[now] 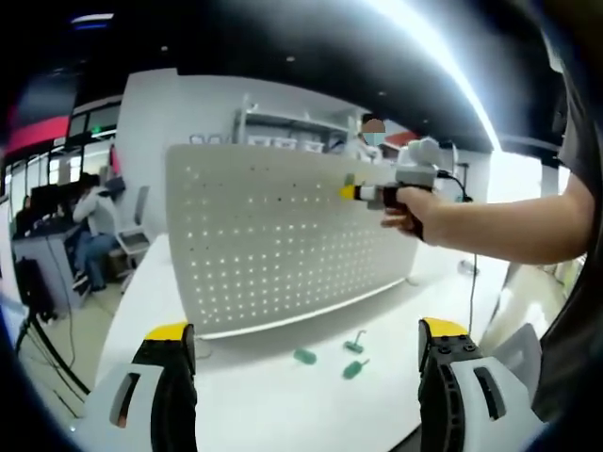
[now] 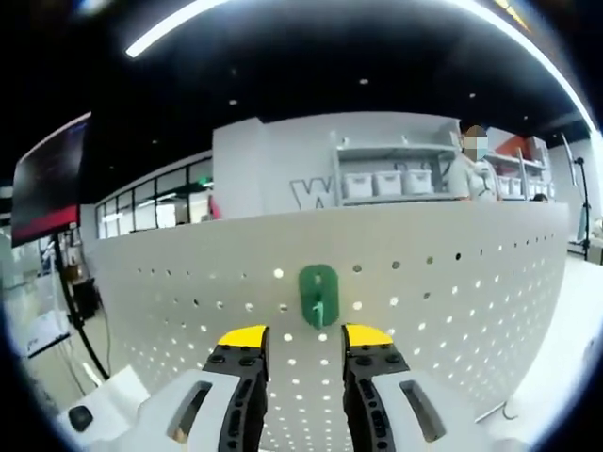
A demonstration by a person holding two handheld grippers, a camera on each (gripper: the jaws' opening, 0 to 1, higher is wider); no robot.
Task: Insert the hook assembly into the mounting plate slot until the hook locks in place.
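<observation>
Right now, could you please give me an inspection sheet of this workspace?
Surface: white table, pegboard standing upright on it.
Job's things: green hook sits on the pegboard face just beyond the right gripper's tips; locked or not, cannot tell.
Clutter: three spare hooks lying on the table in front of the board.
Grippers: left gripper open, empty, low over the table; right open, not touching the hook.
Cables: black cable hanging from the right gripper.
Surroundings: shelving with bins, seated person at left, ceiling light strips.
</observation>
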